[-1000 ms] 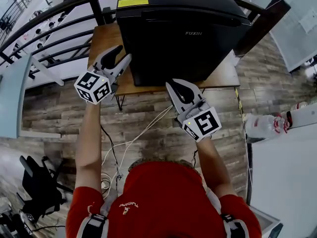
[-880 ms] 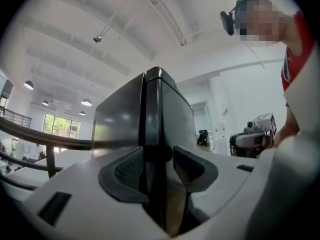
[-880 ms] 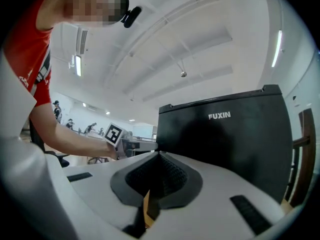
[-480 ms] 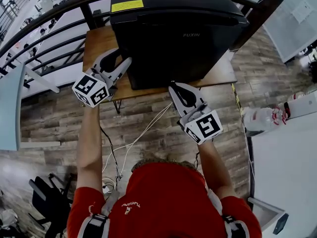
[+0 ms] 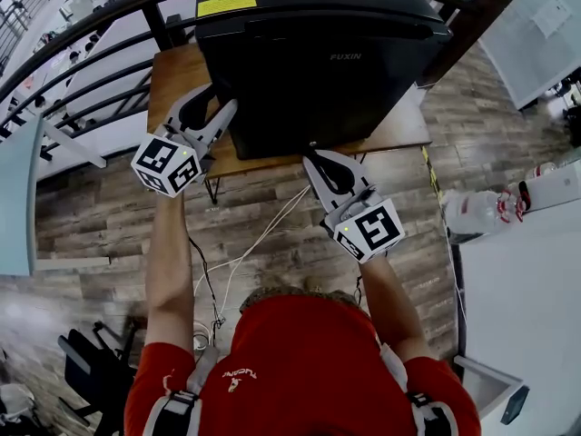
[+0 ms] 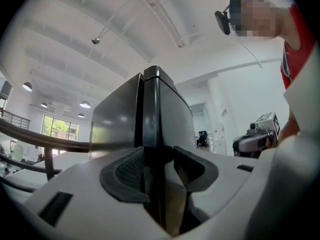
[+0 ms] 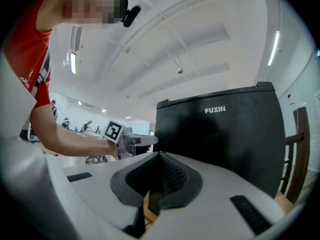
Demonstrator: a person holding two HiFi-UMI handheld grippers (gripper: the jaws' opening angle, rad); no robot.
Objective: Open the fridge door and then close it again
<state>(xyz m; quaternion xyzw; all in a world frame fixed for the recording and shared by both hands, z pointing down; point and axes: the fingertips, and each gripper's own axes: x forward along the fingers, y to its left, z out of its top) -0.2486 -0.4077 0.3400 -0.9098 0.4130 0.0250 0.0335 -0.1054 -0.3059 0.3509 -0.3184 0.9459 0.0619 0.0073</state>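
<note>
Fridge: black compact unit (image 5: 318, 62) with "FUXIN" printed on the door front; it stands on a wooden table (image 5: 182, 71) straight ahead of the person.
Fridge door: lies flush against the body, closed; the seam between door and body shows as a dark vertical line in the left gripper view.
Yellow label: a strip (image 5: 226, 4) on the fridge's top, near its left rear corner.
Left gripper: (image 5: 222, 96) held level at the fridge's front left corner, jaws apart. In its own view the door's edge lines up with the gap between the pads. Whether either pad touches the door cannot be told.
Right gripper: (image 5: 310, 153) held level just in front of the lower door front, jaws together with nothing between them. The tip is close to the door; contact cannot be made out.
Marker cubes: one on the rear of each gripper, left (image 5: 168, 162) and right (image 5: 369, 228), black squares on white.
Person: red shirt (image 5: 300, 371), both bare forearms stretched forward to the grippers.
Table: brown top on thin dark legs, its front edge showing between the two grippers.
Floor: grey-brown wood planks (image 5: 109, 207).
Cables: white and black leads (image 5: 245, 252) trail across the floor from under the table toward the person.
Railing: dark rails (image 5: 100, 25) run behind the table at the left.
</note>
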